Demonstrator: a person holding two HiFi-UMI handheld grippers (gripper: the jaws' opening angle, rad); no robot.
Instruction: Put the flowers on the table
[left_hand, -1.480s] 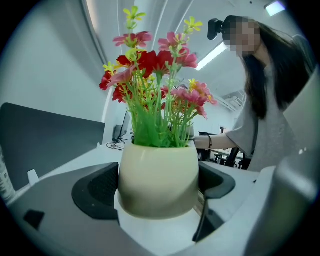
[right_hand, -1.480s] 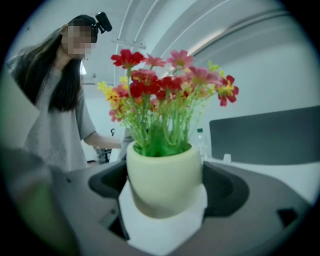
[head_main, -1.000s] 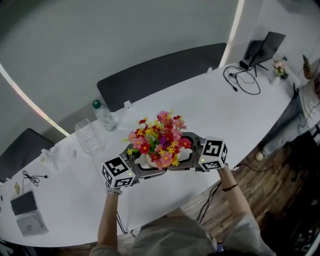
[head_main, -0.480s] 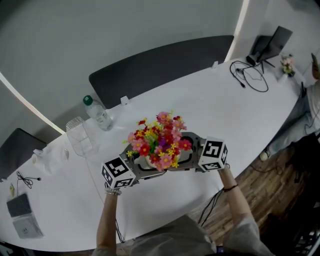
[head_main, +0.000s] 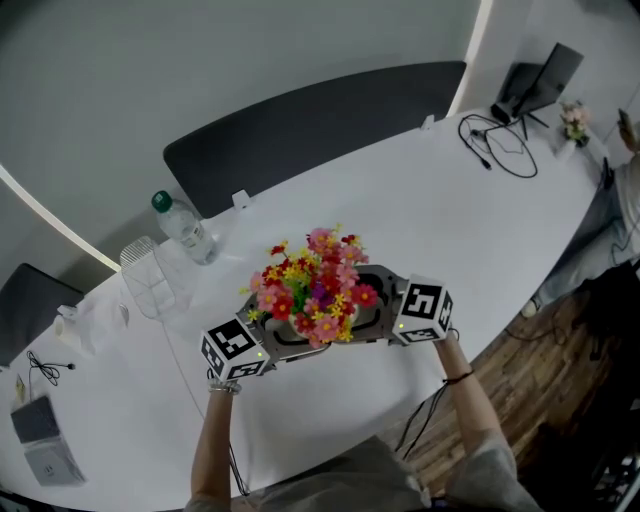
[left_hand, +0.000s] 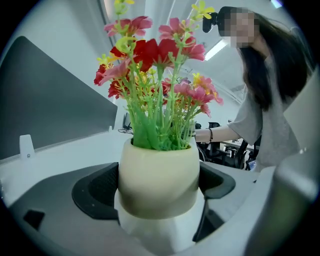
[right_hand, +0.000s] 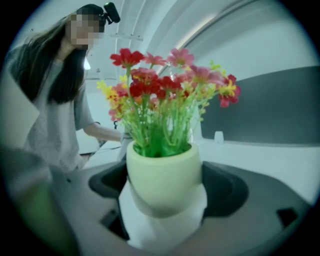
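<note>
Both grippers are on one thing here: the flowers (head_main: 315, 285), a bright bunch of red, pink and yellow on green stems, stand upright in a cream pot (left_hand: 159, 175). The left gripper (head_main: 283, 338) comes at the pot from the person's left and the right gripper (head_main: 366, 312) from the right, so the two face each other across it.

In the left gripper view the jaws are drawn in on the lower part of the pot, which fills the gap between them. The right gripper view shows the same: jaws narrowed onto the pot's base, blooms rising high above.

In the head view the pot sits over the white table (head_main: 400, 200), close to its near edge and roughly midway along it. Whether its base touches the tabletop cannot be told, as the blooms and grippers cover it.

Towards the table's far left edge stands a water bottle (head_main: 180, 225) with a green cap, a clear container (head_main: 148, 278) just beside it. A black cable (head_main: 497, 140) loops near the far right end. A dark panel (head_main: 310, 125) runs along the far edge.
</note>
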